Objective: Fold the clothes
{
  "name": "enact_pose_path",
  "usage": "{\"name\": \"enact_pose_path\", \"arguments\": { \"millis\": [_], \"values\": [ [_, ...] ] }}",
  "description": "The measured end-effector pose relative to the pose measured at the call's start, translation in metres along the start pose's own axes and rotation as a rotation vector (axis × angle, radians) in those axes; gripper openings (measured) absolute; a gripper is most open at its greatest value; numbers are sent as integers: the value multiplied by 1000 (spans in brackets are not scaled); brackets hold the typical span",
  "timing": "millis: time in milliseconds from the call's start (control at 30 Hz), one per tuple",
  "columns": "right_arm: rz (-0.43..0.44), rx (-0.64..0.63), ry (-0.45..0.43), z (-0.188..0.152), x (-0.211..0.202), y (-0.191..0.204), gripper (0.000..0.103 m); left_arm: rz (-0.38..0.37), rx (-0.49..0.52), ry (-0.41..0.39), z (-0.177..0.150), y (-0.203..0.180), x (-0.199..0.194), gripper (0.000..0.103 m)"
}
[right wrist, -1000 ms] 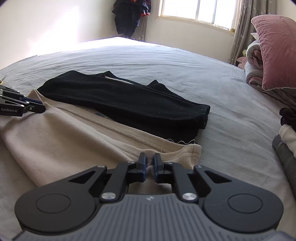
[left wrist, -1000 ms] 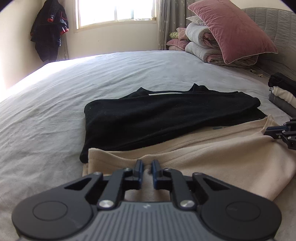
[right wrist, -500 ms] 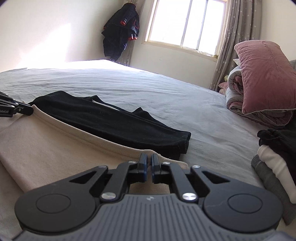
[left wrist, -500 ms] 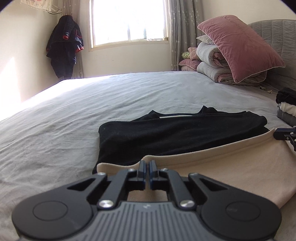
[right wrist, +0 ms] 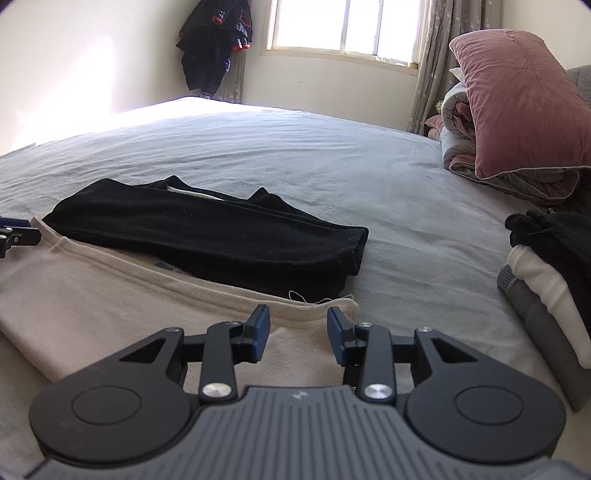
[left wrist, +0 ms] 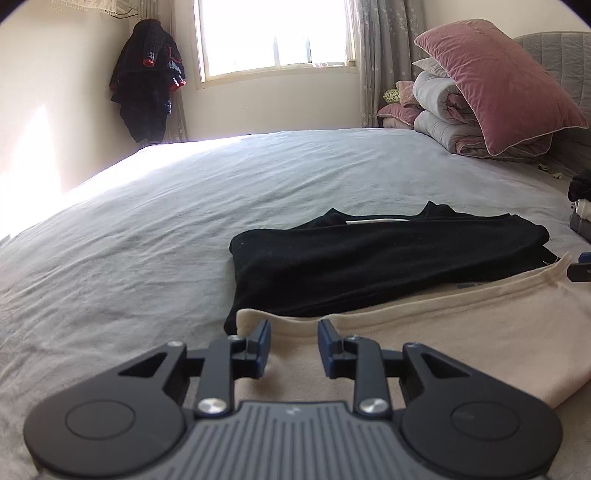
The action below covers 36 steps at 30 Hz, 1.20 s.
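Note:
A beige garment [left wrist: 443, 328] [right wrist: 92, 295] lies folded flat on the grey bed sheet [left wrist: 147, 229] [right wrist: 295, 158], its far edge overlapping a black garment [left wrist: 369, 258] [right wrist: 207, 229] that lies behind it. My left gripper [left wrist: 294, 328] hovers over the beige garment's left corner, jaws opening, pads clear of the cloth. Over the right corner is my right gripper [right wrist: 298, 315], also opening with nothing pressed between its pads. Each gripper's tip shows at the edge of the other's view.
A stack of folded clothes [right wrist: 546, 280] [left wrist: 581, 206] sits to the right. A pink pillow [left wrist: 495, 81] [right wrist: 517, 96] rests on rolled bedding [left wrist: 447, 122] by the headboard. A dark jacket [left wrist: 147, 74] hangs in the far corner near the window [left wrist: 273, 33].
Both grippers were shut on the beige garment's near-edge corners; now both have let go and their jaws stand apart. The left one has lifted a little.

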State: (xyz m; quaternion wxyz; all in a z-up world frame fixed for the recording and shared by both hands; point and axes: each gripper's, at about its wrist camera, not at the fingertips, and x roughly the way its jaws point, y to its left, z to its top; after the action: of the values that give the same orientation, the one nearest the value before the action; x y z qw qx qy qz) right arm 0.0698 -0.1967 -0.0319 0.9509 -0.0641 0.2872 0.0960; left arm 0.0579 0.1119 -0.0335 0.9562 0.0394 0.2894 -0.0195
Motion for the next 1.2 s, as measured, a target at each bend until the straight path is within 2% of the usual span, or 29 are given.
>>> {"name": "enact_pose_path", "arguments": {
  "millis": [167,300,567,767,833,900,1000,1200],
  "values": [
    [40,108,44,2,-31,-23,38,-8,-189,137,-3,38,-13,31],
    [86,231,56,-9,-50,-33,38,-90,-338,188,-12,65,-25,31],
    [109,436,115,-38,-59,-45,38,-220,-601,332,-38,96,-20,31],
    [159,633,169,-58,-57,-66,38,-260,-767,408,-45,112,-25,31],
    [192,688,190,-63,-54,-70,39,-286,-816,419,-47,114,-26,33],
    [238,754,200,-67,-51,-72,40,-308,-857,428,-50,112,-24,41],
    [301,851,202,-72,-45,-74,40,-326,-931,433,-57,103,-18,43],
    [312,944,148,-76,-32,-73,40,-216,-1016,332,-63,86,-16,37]
  ]
}}
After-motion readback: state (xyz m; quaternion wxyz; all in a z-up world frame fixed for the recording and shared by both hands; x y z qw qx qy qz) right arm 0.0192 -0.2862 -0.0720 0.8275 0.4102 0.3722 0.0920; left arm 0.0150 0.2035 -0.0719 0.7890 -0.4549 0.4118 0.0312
